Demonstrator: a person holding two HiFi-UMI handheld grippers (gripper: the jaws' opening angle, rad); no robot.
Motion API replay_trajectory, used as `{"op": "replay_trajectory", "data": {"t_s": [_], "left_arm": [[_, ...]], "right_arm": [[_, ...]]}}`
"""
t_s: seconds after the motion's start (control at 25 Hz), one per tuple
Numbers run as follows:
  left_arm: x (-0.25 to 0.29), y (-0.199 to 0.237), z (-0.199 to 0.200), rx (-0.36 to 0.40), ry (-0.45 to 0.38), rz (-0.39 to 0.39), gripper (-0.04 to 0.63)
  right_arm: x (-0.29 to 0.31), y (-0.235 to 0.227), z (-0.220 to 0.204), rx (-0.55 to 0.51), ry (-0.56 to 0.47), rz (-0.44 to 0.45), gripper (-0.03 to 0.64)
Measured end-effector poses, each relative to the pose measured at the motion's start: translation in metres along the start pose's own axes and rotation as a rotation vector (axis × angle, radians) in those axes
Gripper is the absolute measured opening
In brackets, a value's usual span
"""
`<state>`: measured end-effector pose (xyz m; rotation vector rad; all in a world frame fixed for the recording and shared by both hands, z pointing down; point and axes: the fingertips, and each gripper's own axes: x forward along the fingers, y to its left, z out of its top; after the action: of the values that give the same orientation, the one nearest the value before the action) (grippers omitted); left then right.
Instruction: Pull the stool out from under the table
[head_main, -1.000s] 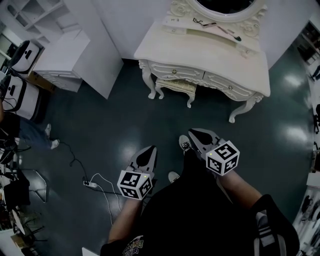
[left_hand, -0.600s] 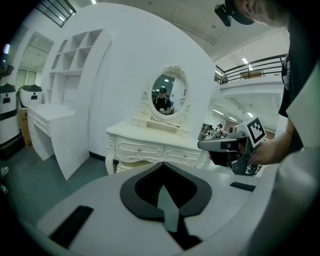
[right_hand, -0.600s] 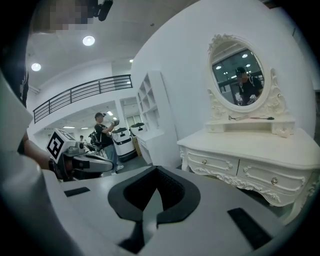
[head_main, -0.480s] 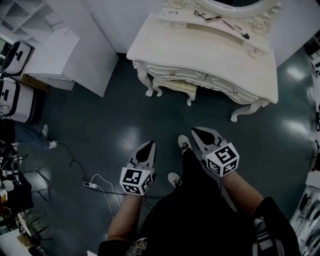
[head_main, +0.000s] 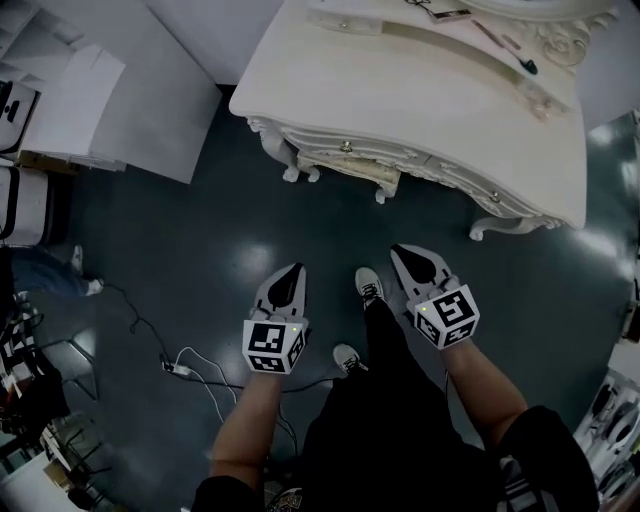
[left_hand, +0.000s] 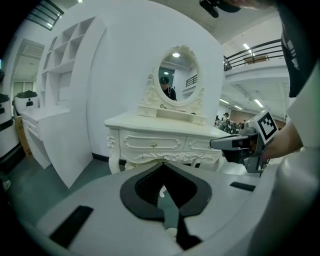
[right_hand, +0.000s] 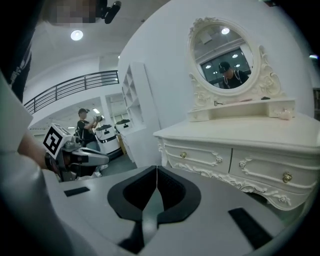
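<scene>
The white ornate dressing table (head_main: 420, 95) fills the top of the head view. The stool (head_main: 381, 192) is tucked under it; only its pale curved legs show below the front edge, and the tabletop hides the seat. My left gripper (head_main: 292, 270) and right gripper (head_main: 405, 250) are held side by side over the dark floor, short of the table, both shut and empty. In the left gripper view the shut gripper (left_hand: 163, 164) points at the table's drawers (left_hand: 152, 144). In the right gripper view the shut gripper (right_hand: 157, 167) also faces the drawers (right_hand: 235, 160).
A white cabinet and slanted panel (head_main: 120, 95) stand left of the table. A power strip with cables (head_main: 180, 366) lies on the floor at the left. My shoes (head_main: 368, 285) are between the grippers. Small items lie on the table's shelf (head_main: 450, 40). Another person (right_hand: 85, 120) stands far off.
Both grippers and the head have moved toward the table, which now looks larger and nearer. The tabletop now hides more of the stool. Both grippers stayed shut.
</scene>
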<state>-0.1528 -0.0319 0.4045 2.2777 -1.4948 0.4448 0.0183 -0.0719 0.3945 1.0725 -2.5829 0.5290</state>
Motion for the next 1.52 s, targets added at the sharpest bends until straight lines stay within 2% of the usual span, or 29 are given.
{"op": "replay_trajectory", "data": {"t_s": [0.2,0.4,0.56,0.6,0.72,0.84,1.04,1.36,1.52], "left_arm": [[0.069,0.042,-0.045,0.014,0.016,0.021,0.008],[0.134,0.073,-0.099,0.017,0.048,0.034,0.008],[0.178,0.09,-0.133,0.059,0.063,0.028,0.01],[0.188,0.096,-0.141,0.071,0.067,0.025,0.019],[0.221,0.112,-0.167,0.075,0.071,0.021,0.118],[0.255,0.13,-0.195,0.071,0.067,0.031,0.154],[0.313,0.16,-0.231,0.137,0.065,0.025,0.253],[0.401,0.214,-0.252,0.239,0.047,0.044,0.282],[0.437,0.231,-0.257,0.266,0.038,0.06,0.3]], "right_arm": [[0.055,-0.042,-0.055,-0.006,0.039,-0.015,0.029],[0.09,-0.088,-0.121,-0.003,0.07,-0.072,0.032],[0.107,-0.121,-0.168,0.014,0.089,-0.12,0.108],[0.113,-0.128,-0.177,0.014,0.091,-0.13,0.115],[0.133,-0.15,-0.206,0.008,0.089,-0.152,0.145],[0.155,-0.176,-0.236,0.005,0.079,-0.18,0.164],[0.192,-0.214,-0.276,-0.009,0.068,-0.223,0.194],[0.241,-0.262,-0.329,-0.03,0.064,-0.273,0.259],[0.252,-0.278,-0.337,-0.064,0.016,-0.291,0.265]]}}
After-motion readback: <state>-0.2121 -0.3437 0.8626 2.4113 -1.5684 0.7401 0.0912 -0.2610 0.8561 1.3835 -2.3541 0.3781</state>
